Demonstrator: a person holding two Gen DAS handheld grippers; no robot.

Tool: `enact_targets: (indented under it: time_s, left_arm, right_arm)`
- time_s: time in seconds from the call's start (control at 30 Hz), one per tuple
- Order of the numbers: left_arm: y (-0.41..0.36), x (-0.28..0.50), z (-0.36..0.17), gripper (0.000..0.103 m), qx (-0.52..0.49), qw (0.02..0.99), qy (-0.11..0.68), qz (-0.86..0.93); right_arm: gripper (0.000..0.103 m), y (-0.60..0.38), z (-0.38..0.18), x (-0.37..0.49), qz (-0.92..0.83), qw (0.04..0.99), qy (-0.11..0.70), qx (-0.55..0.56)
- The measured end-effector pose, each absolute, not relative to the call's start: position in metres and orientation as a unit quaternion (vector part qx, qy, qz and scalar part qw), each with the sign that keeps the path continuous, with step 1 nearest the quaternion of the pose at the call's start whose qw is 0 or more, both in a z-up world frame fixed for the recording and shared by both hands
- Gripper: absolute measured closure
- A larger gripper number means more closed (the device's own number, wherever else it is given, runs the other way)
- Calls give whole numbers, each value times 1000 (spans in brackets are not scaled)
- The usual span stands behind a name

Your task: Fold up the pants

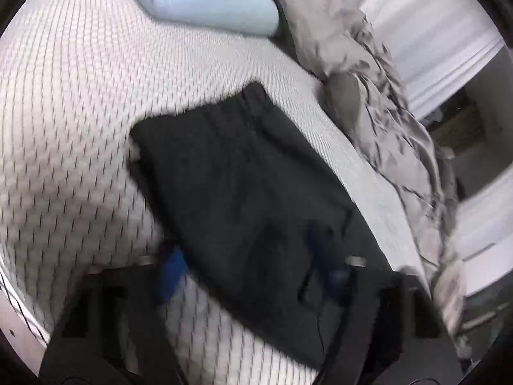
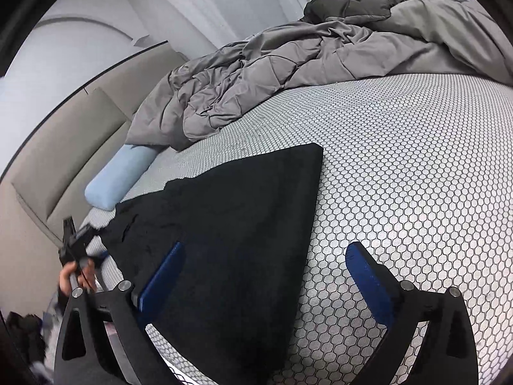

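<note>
Nearest in the right wrist view, the right claw (image 2: 266, 276) is being held with its jaws spread wide; nothing is being gripped. One blue pad (image 2: 166, 272) is being shown over the dark cloth, the other over bare mattress (image 2: 400, 176); whether either is touching cannot be told.

In the left wrist view, heavily blurred, the left claw (image 1: 250, 276) is being seen with its jaws partly open. One pad is hanging over the mattress, the other over the cloth. No fabric is being seen pinched between them, though the blur is leaving this uncertain. In the right wrist view the same claw is being carried by a hand (image 2: 72, 277) at the cloth's far left edge.

The black pants (image 2: 224, 224) are being found lying flat on the bed as a folded panel with straight edges, near the middle of the mattress.

Judgement: one fold is looking finished and the next is being prepared. For a clean result, both near corners should be pinched at matching points, lifted together and carried over evenly, so edges are being aligned before release.

Farther off, a pale blue pillow (image 2: 118, 179) and a crumpled grey duvet (image 2: 272, 73) are being noted, well apart from the pants.
</note>
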State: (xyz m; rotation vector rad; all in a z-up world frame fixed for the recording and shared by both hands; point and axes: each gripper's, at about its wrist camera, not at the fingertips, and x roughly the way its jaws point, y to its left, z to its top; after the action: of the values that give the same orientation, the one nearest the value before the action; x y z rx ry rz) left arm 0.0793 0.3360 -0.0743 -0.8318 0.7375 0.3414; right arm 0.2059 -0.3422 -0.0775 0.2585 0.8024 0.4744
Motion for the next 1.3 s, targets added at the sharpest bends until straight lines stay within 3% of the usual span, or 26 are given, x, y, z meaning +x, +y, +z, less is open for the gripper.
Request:
enact_targets:
  time_s: [0.07, 0.1, 0.27, 0.5, 0.57, 0.67, 0.83, 0.97, 1.13, 1.2, 1.3]
  left_arm:
    - [333, 93, -72, 91, -365, 840, 353, 191]
    - [330, 95, -67, 96, -349, 845, 352, 199]
    - [268, 85, 7, 103, -246, 904, 302, 175]
    - [98, 79, 106, 103, -109, 965, 237, -8]
    - [31, 88, 108, 94, -78, 955, 266, -102]
    - [-60, 109, 78, 35, -30, 901, 364, -235]
    - [-115, 105, 34, 35, -1, 872, 411, -267]
    - [-95, 81, 30, 34, -4, 881, 405, -243]
    - [-46, 96, 35, 24, -26, 911, 373, -172]
    - [-26, 112, 26, 24, -34, 917, 369, -145]
    - [6, 131, 0, 24, -52, 917, 380, -108]
  right_arm:
    - [2, -345, -81, 209, 225, 883, 391, 128]
    - [2, -346, -82, 209, 224, 883, 391, 130]
    - [2, -352, -79, 213, 227, 882, 388, 143]
    - [2, -354, -70, 210, 232, 887, 373, 145]
    - [2, -358, -69, 210, 223, 890, 369, 146]
    - [2, -370, -67, 212, 203, 898, 362, 147]
    - [2, -405, -68, 221, 171, 896, 361, 193]
    - [2, -417, -70, 223, 206, 877, 376, 219]
    - [2, -394, -76, 220, 315, 833, 395, 225]
    - [17, -376, -81, 221, 357, 807, 412, 228]
    - [27, -354, -88, 220, 385, 790, 427, 214]
